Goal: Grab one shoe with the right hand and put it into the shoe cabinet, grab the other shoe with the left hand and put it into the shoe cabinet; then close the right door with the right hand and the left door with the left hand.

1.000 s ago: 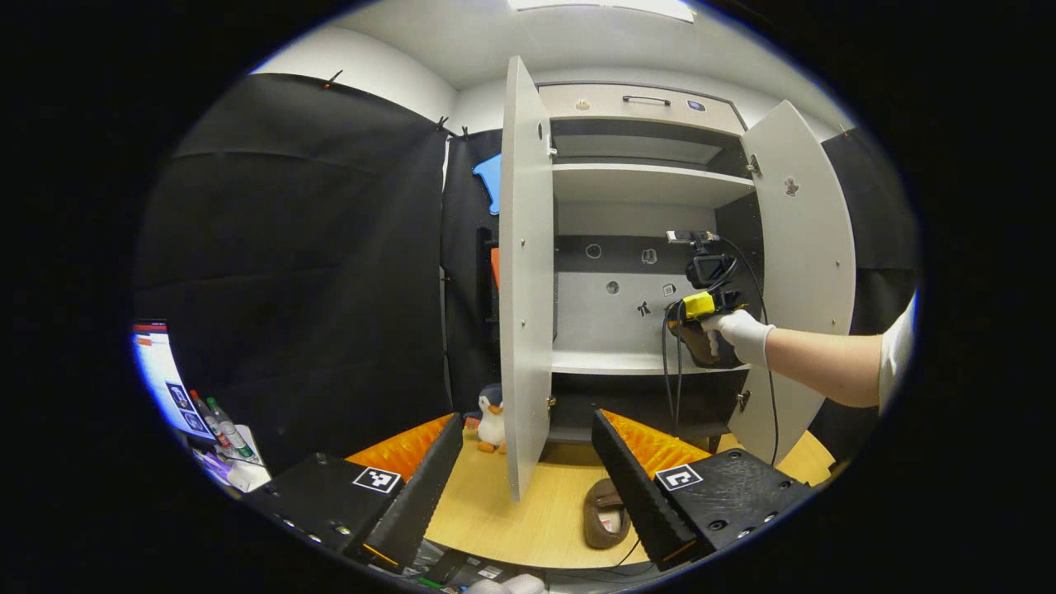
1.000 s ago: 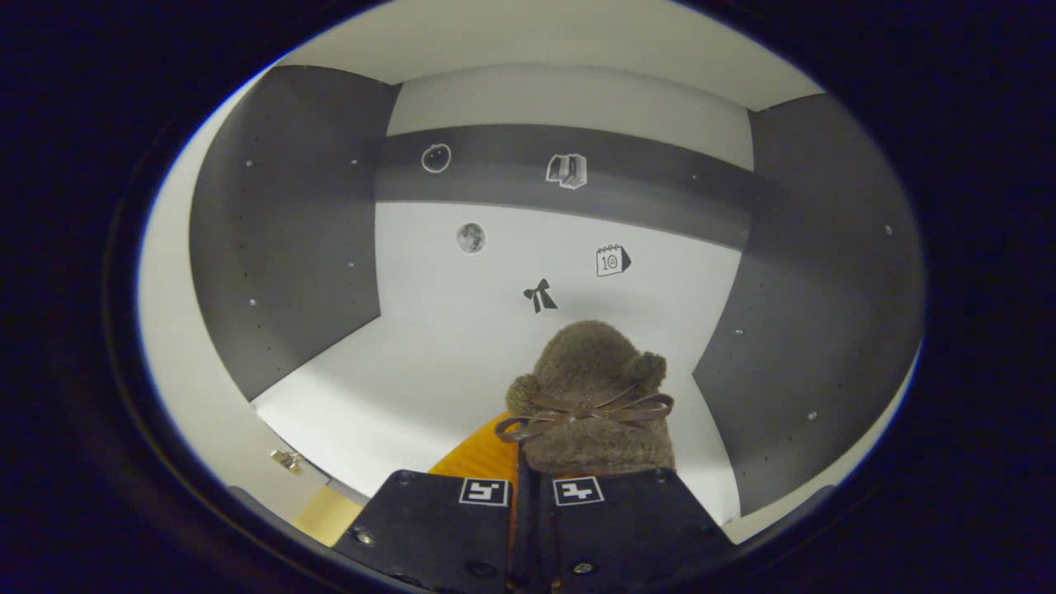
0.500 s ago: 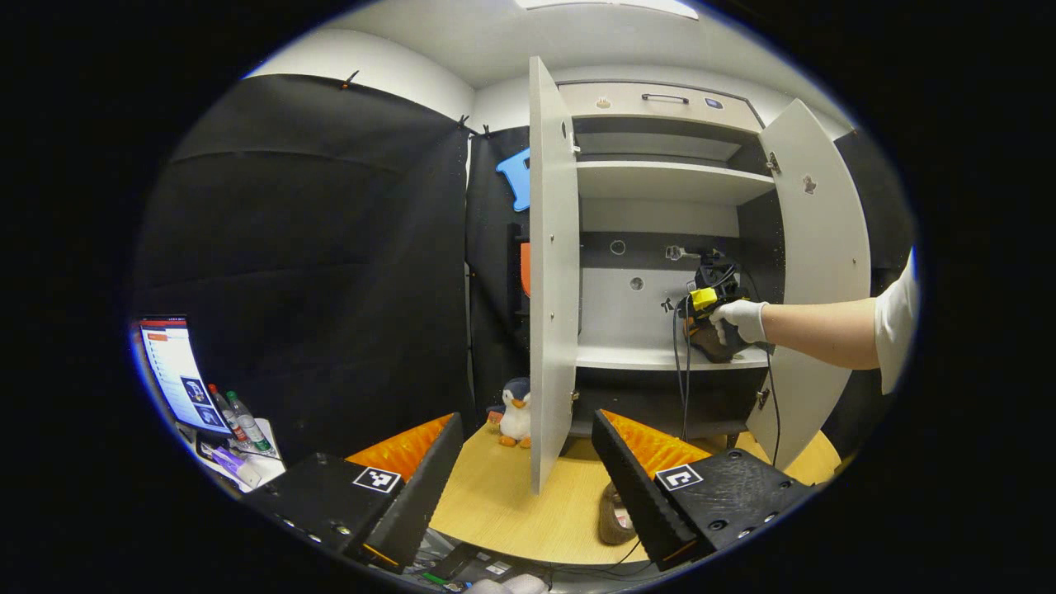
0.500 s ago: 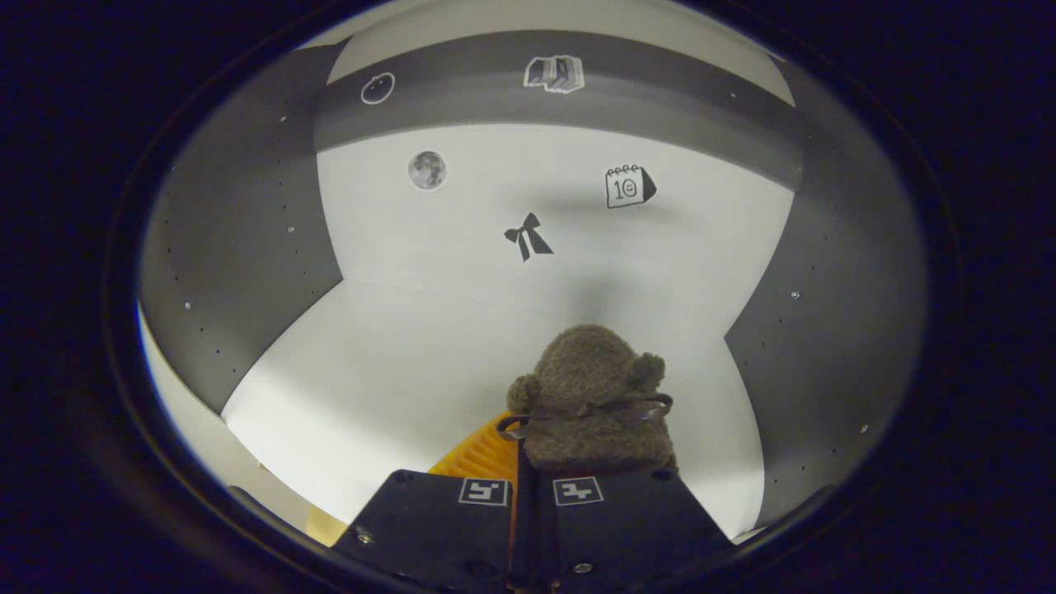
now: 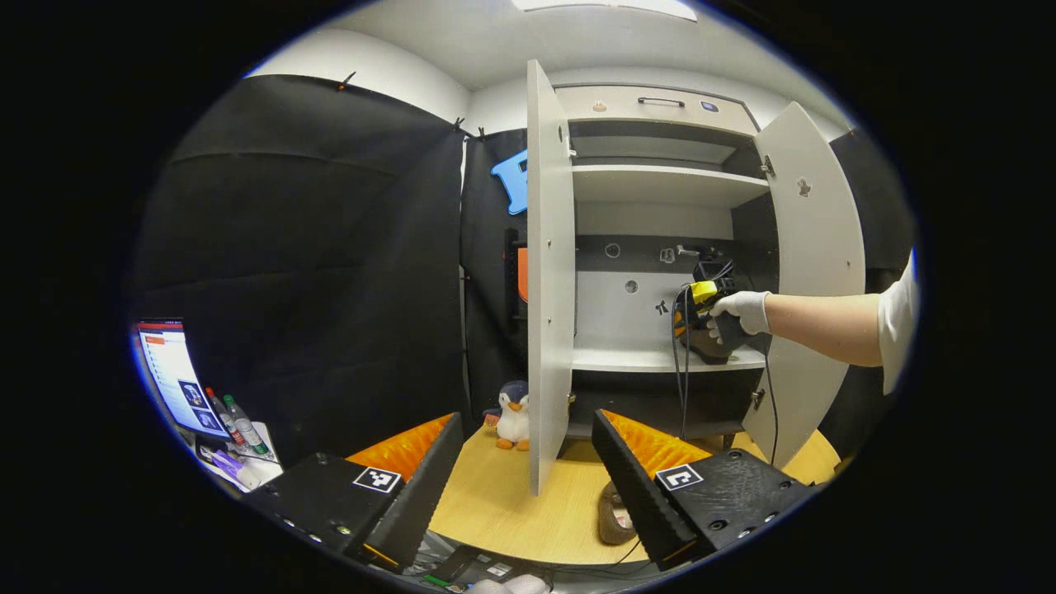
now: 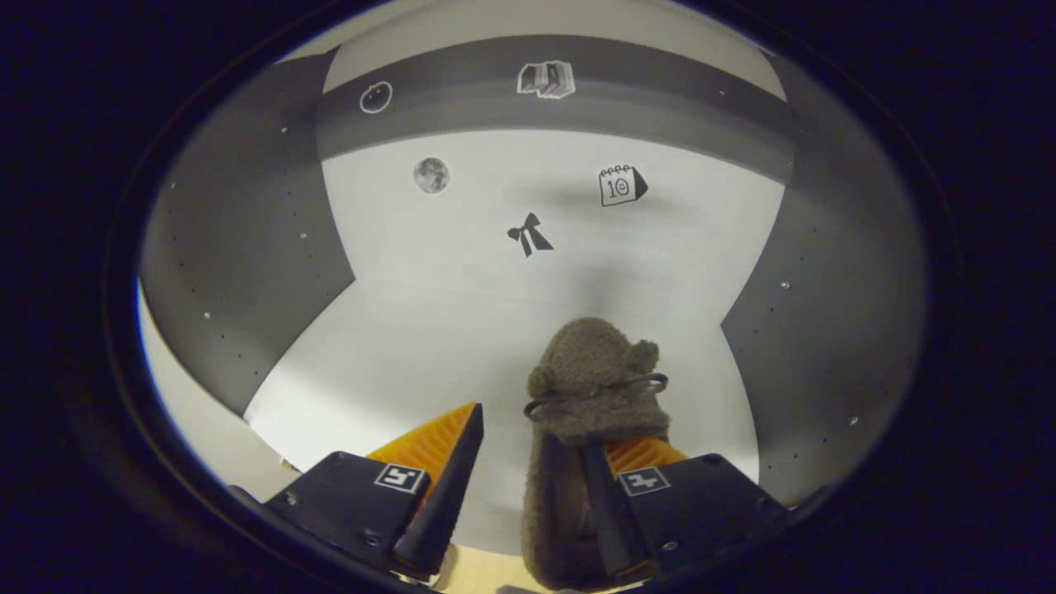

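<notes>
Shoe [image 6: 590, 388] on cabinet shelf [image 6: 396, 355] | between parted right tongs [image 6: 528, 462]

Calendar sticker [image 6: 621, 185] on shoe cabinet back wall [image 6: 676, 239] reads "10"; nothing else legible.

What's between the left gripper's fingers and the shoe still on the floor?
Nothing: in the left gripper view, bare wood floor separates the open left gripper from the shoe.

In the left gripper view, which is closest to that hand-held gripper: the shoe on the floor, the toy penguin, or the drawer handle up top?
1. Shoe, on the floor beside a finger.
2. Toy penguin, farther back, left of the open door.
3. Drawer handle, top of the cabinet, farthest.
</notes>
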Tool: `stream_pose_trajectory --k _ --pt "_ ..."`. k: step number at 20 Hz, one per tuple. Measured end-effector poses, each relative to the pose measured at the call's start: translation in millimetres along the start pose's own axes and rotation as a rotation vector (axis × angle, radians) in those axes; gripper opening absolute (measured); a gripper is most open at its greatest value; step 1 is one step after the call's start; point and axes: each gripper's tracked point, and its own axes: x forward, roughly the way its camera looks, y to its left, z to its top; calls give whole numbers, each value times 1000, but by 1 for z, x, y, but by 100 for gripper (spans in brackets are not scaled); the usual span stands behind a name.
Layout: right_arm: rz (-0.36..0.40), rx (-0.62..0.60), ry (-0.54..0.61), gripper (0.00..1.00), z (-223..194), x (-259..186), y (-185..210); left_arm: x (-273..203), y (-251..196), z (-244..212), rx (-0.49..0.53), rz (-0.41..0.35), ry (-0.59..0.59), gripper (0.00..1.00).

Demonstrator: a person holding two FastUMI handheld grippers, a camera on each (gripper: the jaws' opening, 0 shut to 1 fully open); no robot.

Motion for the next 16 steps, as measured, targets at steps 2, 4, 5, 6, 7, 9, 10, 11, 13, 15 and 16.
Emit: stream_pose_trajectory --k 2,4,5,6,7,9,10,11,13,15,16 --pt "3 -4 -25 81 -1 -15 2 0 0 2 -1 -10 -8 96" --pt "5 -13 -59 84 -1 -32 2 0 1 5 -2 -19 -14 96" --pt "5 -15 -92 84 1 -42 2 0 2 7 -2 -27 -15 96" --pt "-6 -17 -137 85 6 -54 -1 1 1 6 -3 -32 -14 96" --pt "-16 -22 -194 85 12 -68 -3 0 1 5 -4 -43 -12 96" --pt "-31 -38 -299 84 16 -98 -4 2 1 5 0 -63 -8 96" --pt "-34 -48 -333 90 11 -111 -4 5 0 6 4 -72 -7 96" --pt "-34 -52 -368 98 6 -126 -3 8 -2 6 8 -82 -6 96" --pt "-33 -45 -434 100 -8 -157 -2 11 -8 6 10 -104 -4 96" --pt "-24 -27 -489 100 -25 -187 0 15 -11 8 10 -129 -8 96" --pt "-11 -20 -516 100 -34 -202 4 17 -12 9 12 -142 -11 96"
